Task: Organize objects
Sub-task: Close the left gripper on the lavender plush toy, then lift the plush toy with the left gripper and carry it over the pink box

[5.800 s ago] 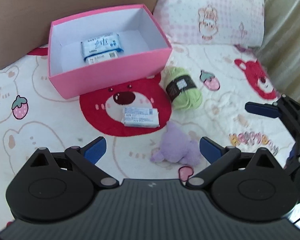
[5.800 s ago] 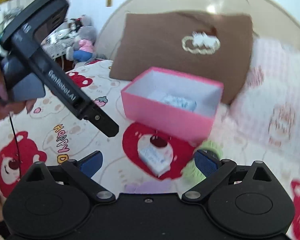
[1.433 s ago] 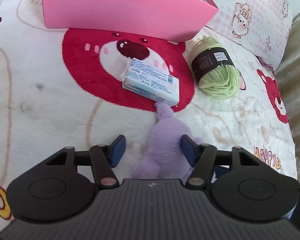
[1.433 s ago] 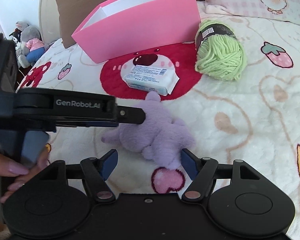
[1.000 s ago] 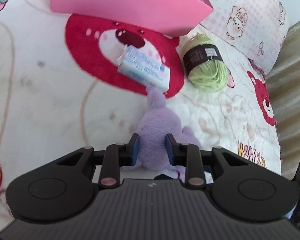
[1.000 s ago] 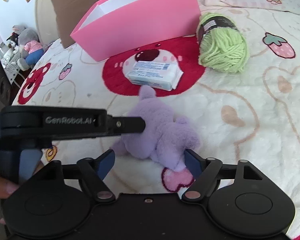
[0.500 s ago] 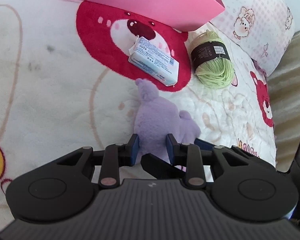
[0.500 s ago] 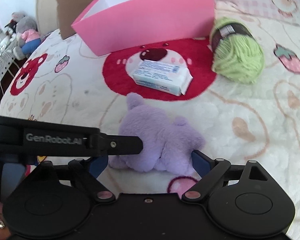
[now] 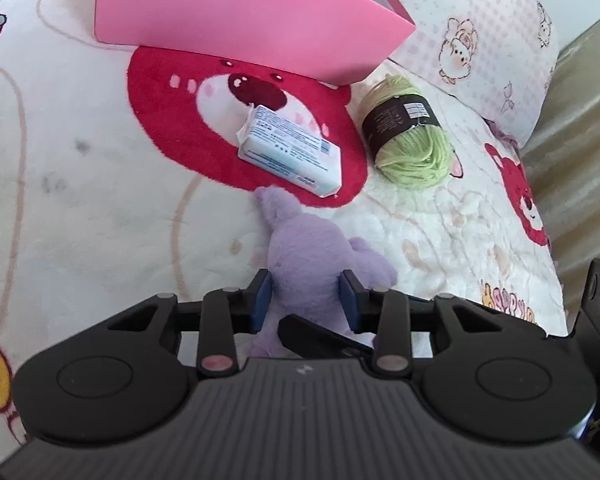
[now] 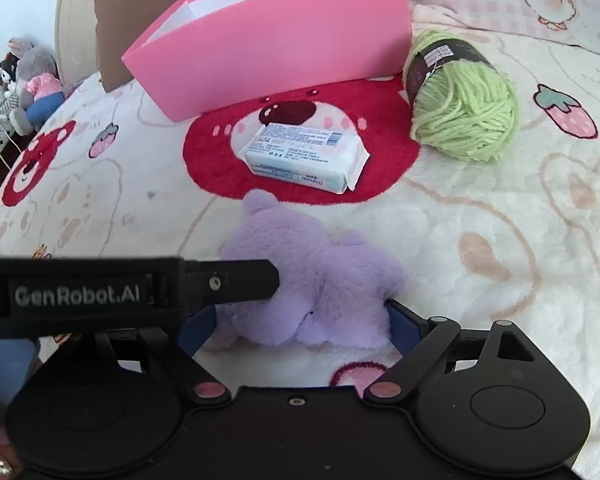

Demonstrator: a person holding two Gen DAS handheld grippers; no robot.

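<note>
A purple plush toy (image 9: 308, 256) lies on the bear-print blanket in front of both grippers; it also shows in the right wrist view (image 10: 312, 276). My left gripper (image 9: 306, 300) is shut on the toy's near end. My right gripper (image 10: 295, 326) is open, its fingers on either side of the toy's lower part. The left gripper's finger (image 10: 227, 282) crosses the right wrist view from the left. Beyond the toy lie a blue-white tissue pack (image 9: 289, 150), a green yarn ball (image 9: 414, 144) and an open pink box (image 9: 243, 20).
A pink-checked pillow (image 9: 480, 40) lies behind the yarn. A brown pillow (image 10: 111, 40) stands behind the box. Stuffed toys (image 10: 31, 80) sit past the bed's left edge. A beige curtain (image 9: 580, 140) hangs at the right.
My left gripper has closed on the purple toy since 1.4 s ago. My right gripper has moved in low, so its open fingers now flank the toy.
</note>
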